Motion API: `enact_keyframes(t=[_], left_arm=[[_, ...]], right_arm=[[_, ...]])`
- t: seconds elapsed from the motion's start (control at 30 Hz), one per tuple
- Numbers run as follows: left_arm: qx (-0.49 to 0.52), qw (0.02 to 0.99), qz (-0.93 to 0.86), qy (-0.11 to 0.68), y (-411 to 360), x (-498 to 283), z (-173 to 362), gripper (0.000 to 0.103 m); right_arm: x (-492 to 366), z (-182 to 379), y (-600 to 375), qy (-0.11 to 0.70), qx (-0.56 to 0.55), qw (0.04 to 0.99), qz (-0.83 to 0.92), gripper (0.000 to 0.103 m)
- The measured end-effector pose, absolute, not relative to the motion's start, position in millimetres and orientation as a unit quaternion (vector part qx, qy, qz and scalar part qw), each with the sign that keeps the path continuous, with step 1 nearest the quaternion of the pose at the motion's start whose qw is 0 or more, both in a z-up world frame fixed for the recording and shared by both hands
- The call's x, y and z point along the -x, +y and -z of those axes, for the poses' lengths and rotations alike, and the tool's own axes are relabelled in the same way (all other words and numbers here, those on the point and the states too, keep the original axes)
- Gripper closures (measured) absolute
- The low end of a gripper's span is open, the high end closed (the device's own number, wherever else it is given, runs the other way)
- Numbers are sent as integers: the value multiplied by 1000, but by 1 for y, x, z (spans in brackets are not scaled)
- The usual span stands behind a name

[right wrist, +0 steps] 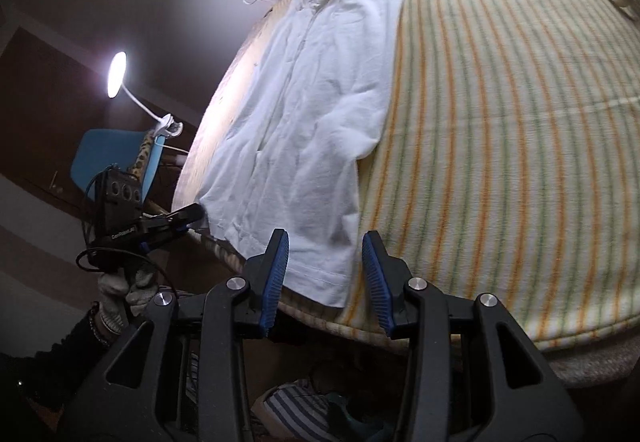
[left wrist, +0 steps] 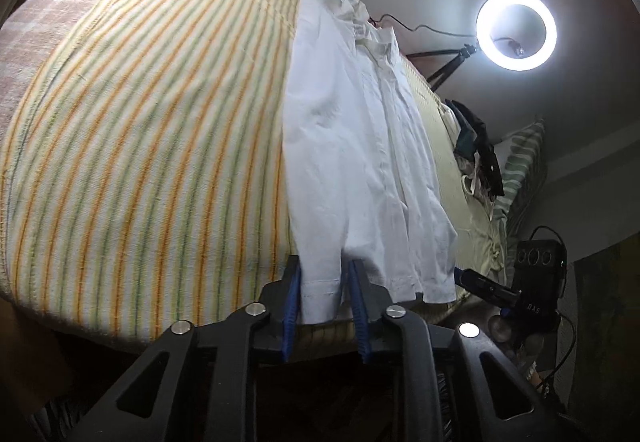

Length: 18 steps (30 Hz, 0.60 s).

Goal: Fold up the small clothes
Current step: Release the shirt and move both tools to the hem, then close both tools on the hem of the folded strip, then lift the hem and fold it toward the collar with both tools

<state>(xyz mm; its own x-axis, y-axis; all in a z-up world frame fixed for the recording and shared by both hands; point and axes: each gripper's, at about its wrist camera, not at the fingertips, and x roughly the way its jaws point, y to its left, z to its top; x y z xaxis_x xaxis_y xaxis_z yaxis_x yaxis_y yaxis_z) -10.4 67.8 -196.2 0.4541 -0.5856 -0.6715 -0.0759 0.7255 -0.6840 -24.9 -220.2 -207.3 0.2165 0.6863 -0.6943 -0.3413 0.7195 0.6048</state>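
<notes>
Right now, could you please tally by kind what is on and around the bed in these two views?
White shirt: 1
Striped bedsheet: 1
Lamps, a ring light and a clip-on lamp: 2
Grippers, left gripper and right gripper: 2
Pile of dark clothes: 1
Total: 7

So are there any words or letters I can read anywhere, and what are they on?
"DAS": white letters on the black body of the right hand-held gripper, seen from the left camera.
White label on the left hand-held gripper, seen from the right camera: too blurred to read.
Nothing on the white shirt.
</notes>
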Motion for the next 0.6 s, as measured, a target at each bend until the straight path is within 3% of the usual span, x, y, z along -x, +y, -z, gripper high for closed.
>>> enact_keyframes(t=[0.03,0.13,0.17,0.4,0.6], left_arm=[[328,786,162,499,66,9,196,95],[322,785,161,504,65,8,197,100],[319,787,161,503,65,8,195,101],[303,806,164,481,70,19,168,102],[285,797,153,511,68,17,194,102]], right_arm=[[25,208,-219,527,-164,761,-340,62],[22,215,-211,541,-164,749,-344,93],[22,216,-212,540,-166,750,-344,96],[27,202,-231,536,-234,727,-360,99],[23,221,-227,566,-214,723,-334,99]])
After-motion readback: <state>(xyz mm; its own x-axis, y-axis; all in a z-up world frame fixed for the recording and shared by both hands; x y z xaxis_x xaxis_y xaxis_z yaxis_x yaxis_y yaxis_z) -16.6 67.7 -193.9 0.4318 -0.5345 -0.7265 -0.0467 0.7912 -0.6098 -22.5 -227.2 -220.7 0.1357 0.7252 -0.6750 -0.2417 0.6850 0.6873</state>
